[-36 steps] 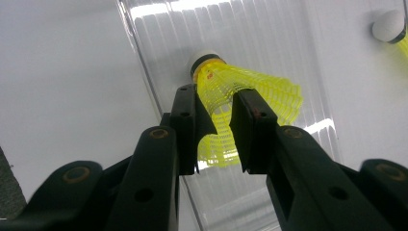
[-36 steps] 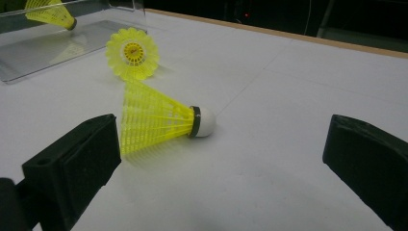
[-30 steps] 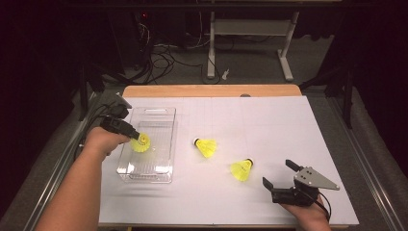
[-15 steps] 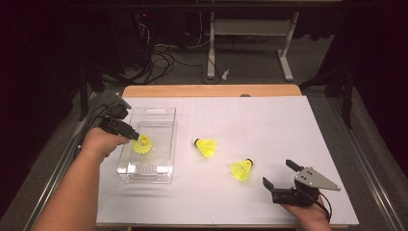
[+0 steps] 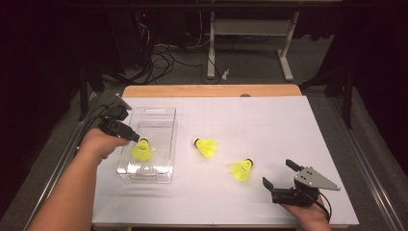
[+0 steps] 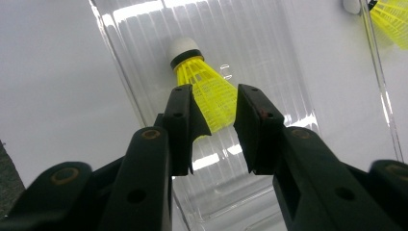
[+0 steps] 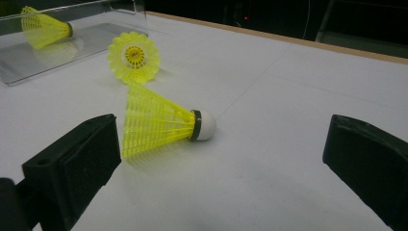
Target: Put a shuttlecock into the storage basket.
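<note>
A yellow shuttlecock [image 5: 141, 150] [image 6: 207, 91] with a white cork lies in the clear plastic tray [image 5: 144, 179] [image 6: 115, 72] at the left. My left gripper [image 5: 134, 138] [image 6: 214, 101] hovers over it. Its jaws have just been opening and stand slightly apart around the skirt's end, no longer pressing on it. Two more yellow shuttlecocks [image 5: 207, 147] [image 5: 240, 169] lie on the white table. My right gripper [image 5: 278, 173] [image 7: 223, 130] rests open wide at the front right. The nearer shuttlecock [image 7: 159, 120] lies on its side just ahead of its jaws, and the other [image 7: 134, 57] is farther off.
The white tabletop [image 5: 269, 125] ends in a wooden strip at the far edge. Beyond it are a dark floor, cables and a desk frame [image 5: 250, 29]. The tray [image 7: 29, 57] with its shuttlecock [image 7: 43, 26] shows far left in the right gripper view.
The left jaws have parted a little, and the shuttlecock has settled lower in the tray, slightly toward the near side. The right gripper has not moved.
</note>
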Demonstrator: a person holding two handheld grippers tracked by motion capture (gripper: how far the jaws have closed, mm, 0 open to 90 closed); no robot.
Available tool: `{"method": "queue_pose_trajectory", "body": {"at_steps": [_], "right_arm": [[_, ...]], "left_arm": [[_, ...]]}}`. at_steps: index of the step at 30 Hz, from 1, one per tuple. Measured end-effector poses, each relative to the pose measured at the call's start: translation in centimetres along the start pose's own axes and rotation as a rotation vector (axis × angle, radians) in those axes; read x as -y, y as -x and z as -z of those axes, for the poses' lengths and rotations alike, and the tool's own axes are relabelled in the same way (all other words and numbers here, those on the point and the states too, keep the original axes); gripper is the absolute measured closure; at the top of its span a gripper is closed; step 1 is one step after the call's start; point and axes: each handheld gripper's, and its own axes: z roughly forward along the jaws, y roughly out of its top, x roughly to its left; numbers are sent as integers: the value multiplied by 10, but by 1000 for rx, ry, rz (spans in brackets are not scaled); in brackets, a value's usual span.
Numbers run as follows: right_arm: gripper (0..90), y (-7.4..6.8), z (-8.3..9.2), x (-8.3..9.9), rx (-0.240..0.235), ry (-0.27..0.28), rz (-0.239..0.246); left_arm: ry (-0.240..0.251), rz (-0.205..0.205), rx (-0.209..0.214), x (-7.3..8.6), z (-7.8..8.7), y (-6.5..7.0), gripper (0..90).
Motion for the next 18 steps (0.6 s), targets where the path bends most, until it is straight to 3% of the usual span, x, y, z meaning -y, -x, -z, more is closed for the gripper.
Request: {"method": "queue_pose_trajectory", "body": {"at_steps": [5, 12, 13, 14, 16, 17, 18], "right_arm": [[2, 1, 0, 0, 1, 1, -3], [2, 0, 1, 0, -1, 2, 1], [2, 0, 1, 0, -1, 2, 1], [2, 0, 1, 0, -1, 2, 1], [3, 1, 1, 0, 0, 3, 1], [2, 1, 1, 0, 0, 3, 1], [2, 1, 1, 0, 0, 3, 1]], "left_arm": [[-20, -17, -4, 0, -1, 5, 615], [-58, -51, -5, 0, -3, 14, 468], [-37, 14, 12, 1, -4, 20, 445], [-33, 21, 7, 1, -5, 21, 419], [-50, -13, -2, 1, -6, 21, 361], [-78, -73, -12, 0, -5, 19, 337], [-82, -79, -15, 0, -5, 20, 303]]}}
